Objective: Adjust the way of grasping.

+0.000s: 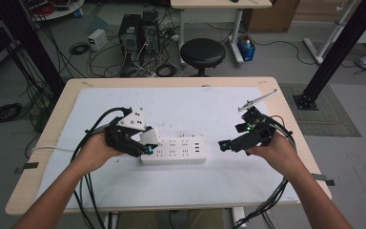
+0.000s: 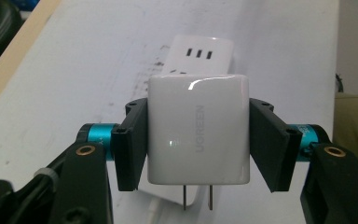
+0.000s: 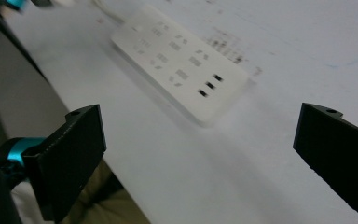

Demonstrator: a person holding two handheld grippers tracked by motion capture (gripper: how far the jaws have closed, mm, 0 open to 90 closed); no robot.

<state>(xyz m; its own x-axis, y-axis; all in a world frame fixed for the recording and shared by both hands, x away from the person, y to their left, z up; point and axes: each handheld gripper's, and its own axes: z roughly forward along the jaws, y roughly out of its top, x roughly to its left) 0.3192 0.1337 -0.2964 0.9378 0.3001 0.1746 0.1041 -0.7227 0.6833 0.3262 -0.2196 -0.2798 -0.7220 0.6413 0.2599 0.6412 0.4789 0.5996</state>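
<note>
On the table [image 1: 38,191], the white power strip [image 1: 176,150] lay near centre. The left gripper [image 1: 143,145] clamped a white charger [image 2: 198,128] over the strip's left end, prongs bare, apparently not yet plugged. The right gripper [image 1: 225,145] hung wide and empty. The target socket was hidden.

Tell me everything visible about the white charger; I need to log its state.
The white charger is a glossy, rounded plastic cube with grey UGREEN lettering on its facing side. Two bare metal prongs stick out from its lower face. The left gripper clamps it, one black finger on each side. It is held at the left end of the white power strip; whether they touch is unclear.
</note>
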